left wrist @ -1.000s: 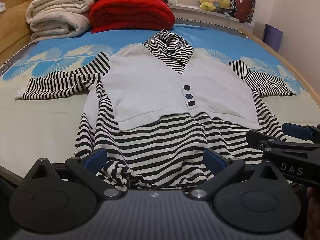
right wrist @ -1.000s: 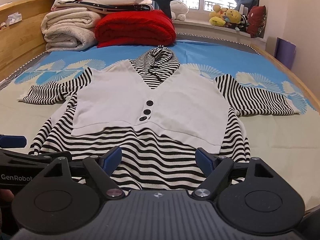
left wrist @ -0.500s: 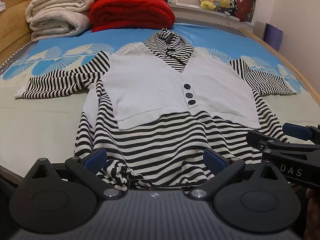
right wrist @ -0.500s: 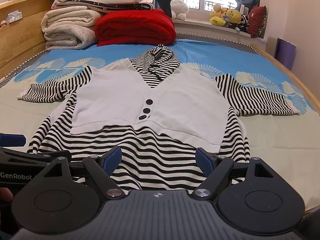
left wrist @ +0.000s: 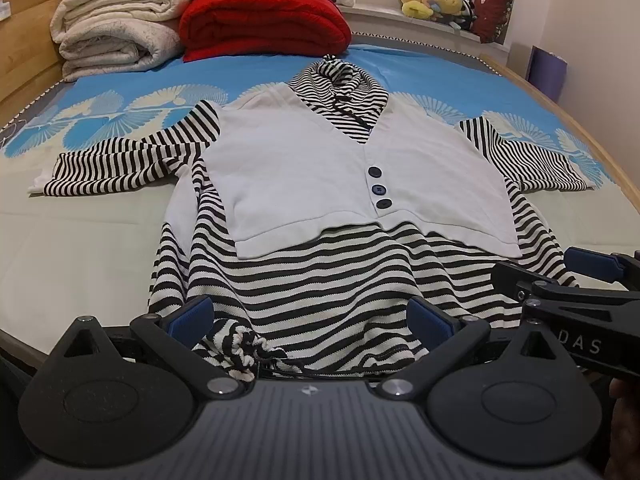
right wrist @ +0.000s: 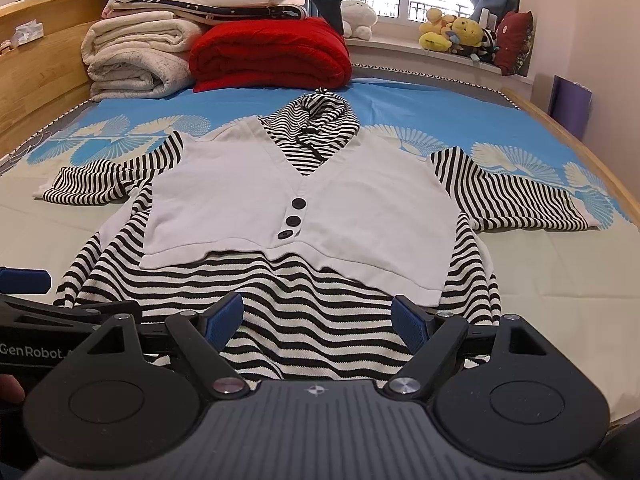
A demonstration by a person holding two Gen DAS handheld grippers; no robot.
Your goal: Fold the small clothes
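You are holding the left gripper [left wrist: 310, 316] at the near left of the hem, fingers spread wide apart, nothing between them. A bunched bit of hem [left wrist: 240, 350] with a drawstring is sitting just in front of it, close to its left finger [left wrist: 191, 314]. The top [left wrist: 320, 264] is lying flat on the bed [left wrist: 80, 232], face up, long axis running near to far: hem toward you, hood [left wrist: 340, 80] at the far end, sleeves spread out left and right. The left sleeve [left wrist: 120, 160] is lying well away from both grippers, far left. You are holding the right gripper [right wrist: 318, 318] at the near right of the hem, fingers also wide apart and empty, the striped lower body lying between them. The right sleeve [right wrist: 520, 196] is stretching out far right. Each gripper is sitting nearest its own hem corner, so the likely next move is closing on the hem both sides. Whether either is touching cloth, cannot tell. The bunched hem on the left could give an uneven grab.
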